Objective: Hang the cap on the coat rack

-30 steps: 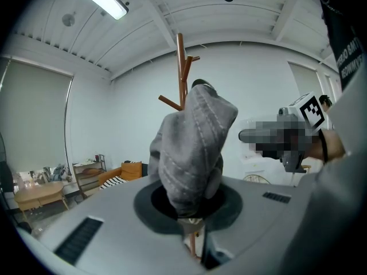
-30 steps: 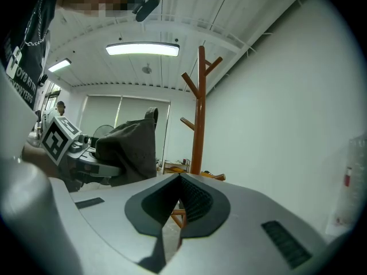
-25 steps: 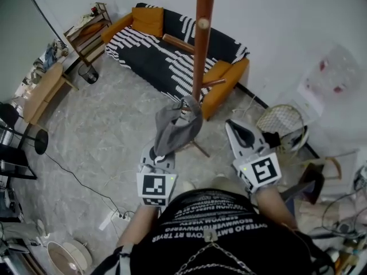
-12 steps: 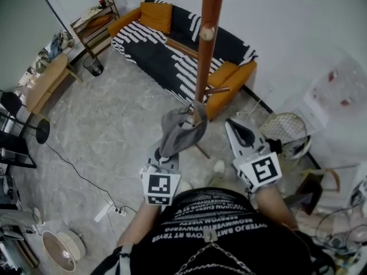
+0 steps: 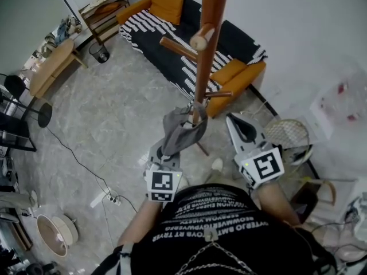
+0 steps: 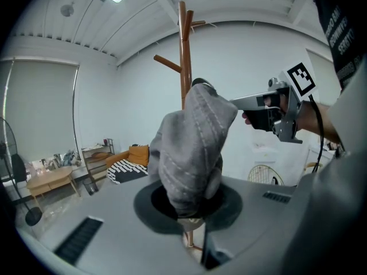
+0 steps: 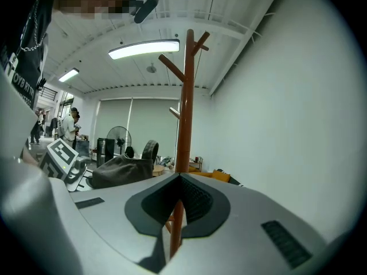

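A grey cap (image 5: pixel 182 132) hangs bunched from my left gripper (image 5: pixel 170 151), which is shut on its lower edge. In the left gripper view the cap (image 6: pixel 192 148) stands up from the jaws and hides the lower part of the brown wooden coat rack (image 6: pixel 184 56). From the head view the rack's pole (image 5: pixel 210 56) rises just beyond the cap, and a peg (image 5: pixel 200 39) sticks out towards me. My right gripper (image 5: pixel 234 121) is shut and empty, right of the pole. Its own view looks along the pole (image 7: pixel 184 125), with the cap (image 7: pixel 123 171) at the left.
A striped black-and-white sofa (image 5: pixel 172 39) with orange cushions stands behind the rack. A round wire fan (image 5: pixel 287 136) and clutter lie at the right. A wooden table (image 5: pixel 51 67), a shelf (image 5: pixel 106 10) and a bin (image 5: pixel 98 53) are at the left. A power strip (image 5: pixel 103 199) lies on the floor.
The left gripper has sunk a little with the cap still in it, staying close to the pole. The right gripper has slid slightly sideways. The rack's peg looms larger.
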Demonstrator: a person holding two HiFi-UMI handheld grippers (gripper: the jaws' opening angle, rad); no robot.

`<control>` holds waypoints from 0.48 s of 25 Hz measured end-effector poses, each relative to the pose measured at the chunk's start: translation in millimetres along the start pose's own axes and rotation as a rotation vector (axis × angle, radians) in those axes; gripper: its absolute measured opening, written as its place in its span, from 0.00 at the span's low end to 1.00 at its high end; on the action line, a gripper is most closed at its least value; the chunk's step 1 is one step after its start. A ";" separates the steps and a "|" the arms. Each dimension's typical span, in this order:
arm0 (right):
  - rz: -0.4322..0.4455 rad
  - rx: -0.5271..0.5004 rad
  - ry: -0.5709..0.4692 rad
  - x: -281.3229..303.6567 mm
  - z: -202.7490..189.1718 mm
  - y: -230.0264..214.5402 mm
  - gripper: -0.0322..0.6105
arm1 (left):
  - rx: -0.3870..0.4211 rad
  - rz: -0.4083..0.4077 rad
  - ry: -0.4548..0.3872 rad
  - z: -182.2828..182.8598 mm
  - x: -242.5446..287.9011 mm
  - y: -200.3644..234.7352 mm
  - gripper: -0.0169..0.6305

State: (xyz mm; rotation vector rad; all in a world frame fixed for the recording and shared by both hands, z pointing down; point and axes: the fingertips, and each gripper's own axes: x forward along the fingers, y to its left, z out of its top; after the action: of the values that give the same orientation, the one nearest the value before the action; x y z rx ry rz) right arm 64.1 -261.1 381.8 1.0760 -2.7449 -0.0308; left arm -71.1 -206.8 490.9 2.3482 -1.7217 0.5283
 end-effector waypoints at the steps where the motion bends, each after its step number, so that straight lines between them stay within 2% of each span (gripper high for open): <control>1: 0.007 -0.001 0.001 1.4 -0.3 -2.5 0.05 | -0.002 0.006 0.010 -4.2 2.2 -0.9 0.05; 12: 0.063 -0.014 0.015 10.1 -4.5 -8.1 0.05 | -0.028 0.021 0.075 -42.3 21.4 -15.2 0.05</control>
State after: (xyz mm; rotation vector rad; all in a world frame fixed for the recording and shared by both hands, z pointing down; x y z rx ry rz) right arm 63.1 -273.6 387.2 0.9811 -2.7596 -0.0326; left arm -58.5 -206.2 539.0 2.2633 -1.7118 0.5841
